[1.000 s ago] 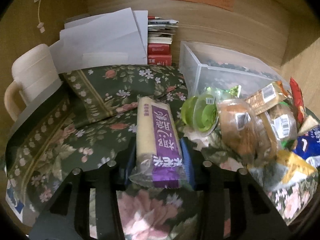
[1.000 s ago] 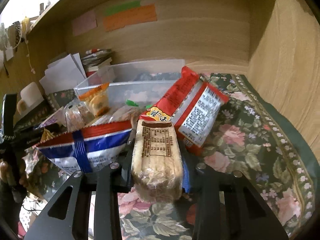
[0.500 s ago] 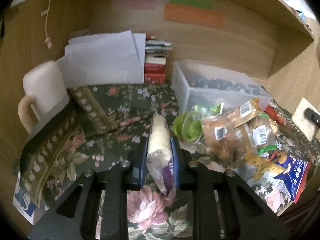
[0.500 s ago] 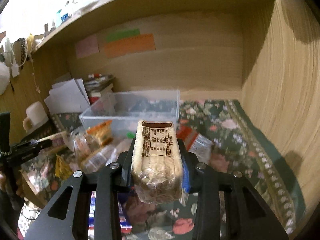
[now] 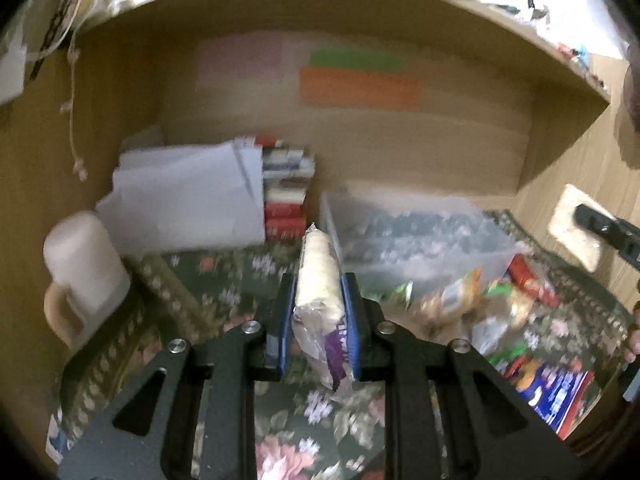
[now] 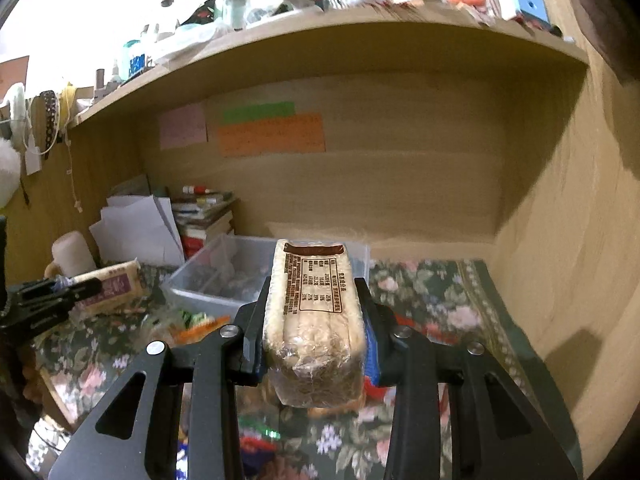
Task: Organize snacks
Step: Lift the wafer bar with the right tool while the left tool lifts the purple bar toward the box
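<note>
My left gripper [image 5: 318, 308] is shut on a pale cracker pack with a purple label [image 5: 318, 280], held edge-up in the air above the flowered cloth. It also shows in the right wrist view [image 6: 110, 286], at the left. My right gripper [image 6: 314, 304] is shut on a pale wafer pack with a brown label [image 6: 314, 312], lifted in front of the clear plastic bin [image 6: 216, 276]. The bin [image 5: 416, 236] stands behind and right of the cracker pack. Several loose snack packs [image 5: 492, 312] lie on the cloth at the right.
A cream mug [image 5: 82, 268] stands at the left. White papers [image 5: 188, 196] and stacked books [image 5: 286, 196] lean against the back wall. Wooden walls close in the alcove at back and right [image 6: 568, 240], under a shelf.
Both grippers have risen and pulled back from the cloth with their packs. The cracker pack turned from flat to edge-up. The snack pile now lies lower and farther off.
</note>
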Tool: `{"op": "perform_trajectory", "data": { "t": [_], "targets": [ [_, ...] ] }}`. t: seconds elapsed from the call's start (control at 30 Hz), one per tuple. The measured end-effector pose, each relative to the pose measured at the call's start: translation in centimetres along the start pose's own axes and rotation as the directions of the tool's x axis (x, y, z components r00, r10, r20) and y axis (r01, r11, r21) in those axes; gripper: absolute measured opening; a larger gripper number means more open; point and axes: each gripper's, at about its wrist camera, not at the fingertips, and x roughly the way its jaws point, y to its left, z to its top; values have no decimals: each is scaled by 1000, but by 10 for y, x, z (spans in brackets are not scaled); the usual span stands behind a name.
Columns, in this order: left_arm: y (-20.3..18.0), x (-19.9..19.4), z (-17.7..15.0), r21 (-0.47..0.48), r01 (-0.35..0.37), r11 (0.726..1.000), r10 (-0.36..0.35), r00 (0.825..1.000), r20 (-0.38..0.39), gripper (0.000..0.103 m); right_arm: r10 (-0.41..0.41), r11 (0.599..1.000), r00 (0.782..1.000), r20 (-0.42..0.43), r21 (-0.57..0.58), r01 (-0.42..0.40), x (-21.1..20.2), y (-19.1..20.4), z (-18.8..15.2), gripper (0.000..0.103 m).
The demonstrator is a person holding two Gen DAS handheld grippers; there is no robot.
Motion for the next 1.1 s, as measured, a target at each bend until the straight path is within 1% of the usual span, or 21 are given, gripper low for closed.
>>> {"op": "perform_trajectory", "data": {
  "t": [0.2, 0.33, 0.43, 0.6, 0.7, 0.77, 0.9, 1.0, 1.1],
  "targets": [
    [-15, 11, 30, 14, 44, 999, -45, 998, 44, 22, 8, 1000, 1000, 11, -9, -8, 21, 0, 18, 33],
    [-23, 28, 46, 16, 78, 997, -79, 996, 44, 22, 6, 1000, 1000, -14, -22, -6, 43, -1, 26, 33],
    [-29, 47, 58, 24, 92, 996, -92, 995, 35, 22, 2, 999, 999, -49, -33, -4, 65, -3, 30, 33],
    [-34, 82, 69, 34, 112, 993, -112, 994, -10, 22, -7, 999, 993, -117, -45, 2, 99, -6, 34, 33],
    [-37, 101, 71, 49, 118, 992, -117, 992, -40, 22, -3, 999, 985, -172, -50, -6, 119, -8, 33, 33],
    [-39, 111, 70, 58, 122, 991, -119, 991, -62, 22, -9, 998, 978, -210, -63, -4, 132, -8, 30, 33],
    [-43, 131, 67, 77, 128, 989, -119, 986, -114, 22, 2, 998, 957, -289, -67, -22, 153, -9, 25, 33],
    [-44, 145, 65, 81, 133, 988, -120, 982, -146, 22, -5, 997, 948, -318, -75, -20, 162, -10, 22, 33],
    [-45, 152, 63, 83, 134, 988, -119, 980, -161, 22, -8, 996, 940, -340, -83, -21, 170, -9, 19, 33]
  ]
}}
